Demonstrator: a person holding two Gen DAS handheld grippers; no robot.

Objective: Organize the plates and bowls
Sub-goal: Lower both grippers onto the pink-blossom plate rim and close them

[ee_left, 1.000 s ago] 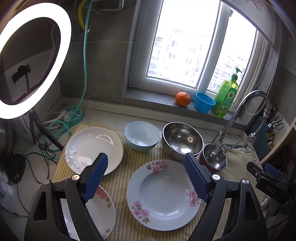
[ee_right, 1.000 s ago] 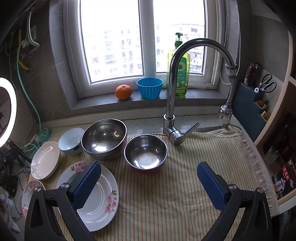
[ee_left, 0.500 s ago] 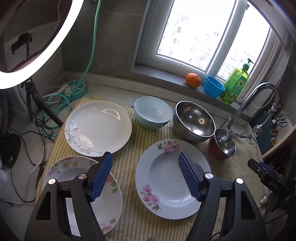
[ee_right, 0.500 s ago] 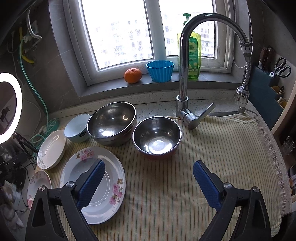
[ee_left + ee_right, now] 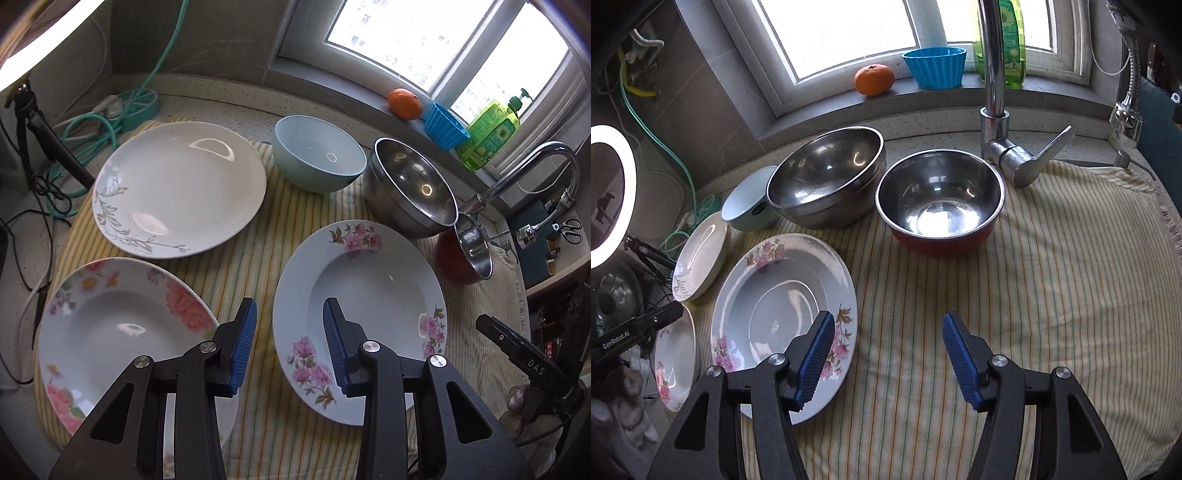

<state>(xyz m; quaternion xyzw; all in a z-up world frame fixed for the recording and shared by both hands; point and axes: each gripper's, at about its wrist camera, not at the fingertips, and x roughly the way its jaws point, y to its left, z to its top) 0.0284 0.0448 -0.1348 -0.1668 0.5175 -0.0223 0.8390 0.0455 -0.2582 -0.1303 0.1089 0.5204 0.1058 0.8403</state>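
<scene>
Three plates, three bowls on the striped cloth (image 5: pixel 1052 280).

Plates: white leaf-print plate (image 5: pixel 181 188) upper left of the left wrist view; peach-flower plate (image 5: pixel 110 325) lower left; pink-flower plate (image 5: pixel 360 291) centre right, also left of centre in the right wrist view.

Bowls: pale blue bowl (image 5: pixel 319 164) top centre, large steel bowl (image 5: pixel 410 188) just right of it, red-sided steel bowl (image 5: pixel 940 201) upper centre of the right wrist view.

On the sill: one orange (image 5: pixel 874 79), one blue cup (image 5: pixel 934 66), one green soap bottle (image 5: pixel 487 129). One tap (image 5: pixel 995 92).

Left gripper (image 5: pixel 290 339): jaws have just been closing, part spread, nothing pinched, near rim of the pink-flower plate shows in the gap.

Right gripper (image 5: pixel 888 354): jaws have just been closing, half spread, only bare cloth between, left pad overlapping that plate's right rim.
</scene>
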